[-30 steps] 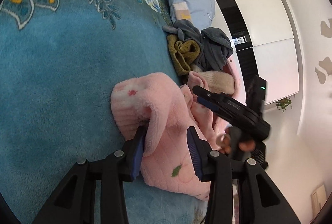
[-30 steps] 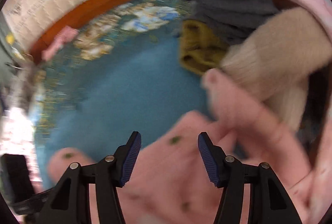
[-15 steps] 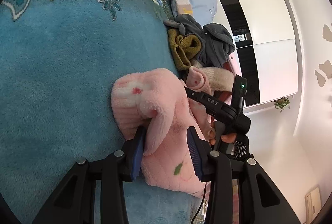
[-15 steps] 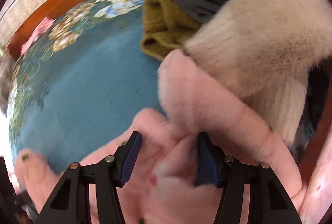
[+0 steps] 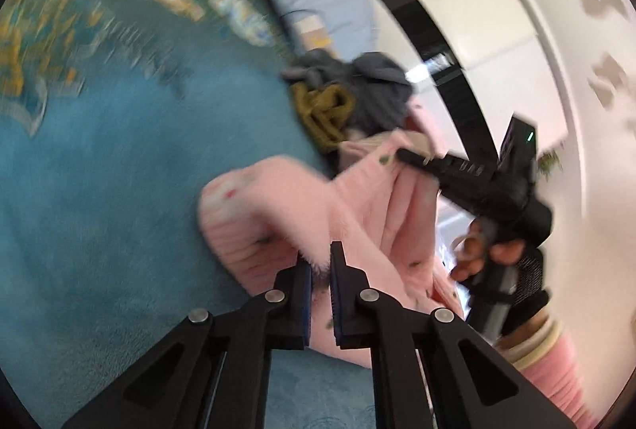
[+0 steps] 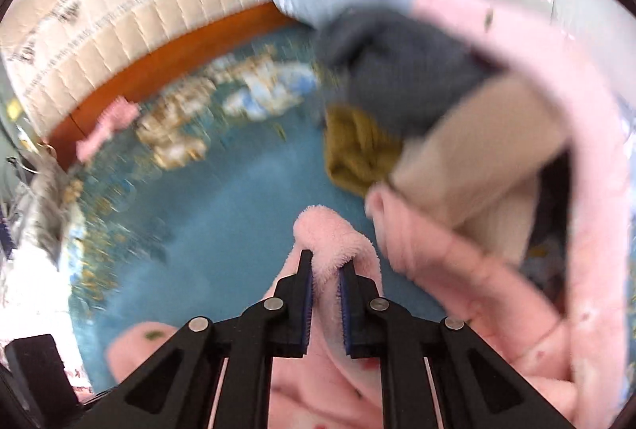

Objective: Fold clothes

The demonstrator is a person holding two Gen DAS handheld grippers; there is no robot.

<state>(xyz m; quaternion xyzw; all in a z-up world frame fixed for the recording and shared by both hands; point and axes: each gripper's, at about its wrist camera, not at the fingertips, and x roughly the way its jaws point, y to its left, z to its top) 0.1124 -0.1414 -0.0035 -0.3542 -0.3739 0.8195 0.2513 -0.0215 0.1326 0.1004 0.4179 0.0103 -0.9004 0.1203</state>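
Left gripper (image 5: 320, 266): jaws pinched almost fully together on a fuzzy edge of the pink garment (image 5: 357, 206), with pink fluff poking out between the blue pads.
Right gripper (image 6: 326, 272): jaws closing, already squeezing a rolled fold of the same pink garment (image 6: 338, 242) between the pads. From the left camera it shows off to the right (image 5: 405, 154), tip on the cloth's far edge, with the person's hand (image 5: 489, 250) around the handle.
Pink garment: bunched up on the blue blanket (image 5: 119, 190), stretched between the two grippers, with small green and red specks on it.
Pile of clothes: just behind the pink one, a mustard piece (image 6: 357, 155), a grey one (image 6: 397, 67) and a cream fuzzy one (image 6: 477, 151), all touching.
Pillow: light blue with daisies (image 5: 330, 0), beyond the pile.
Sharpness: both views are pretty blurry.
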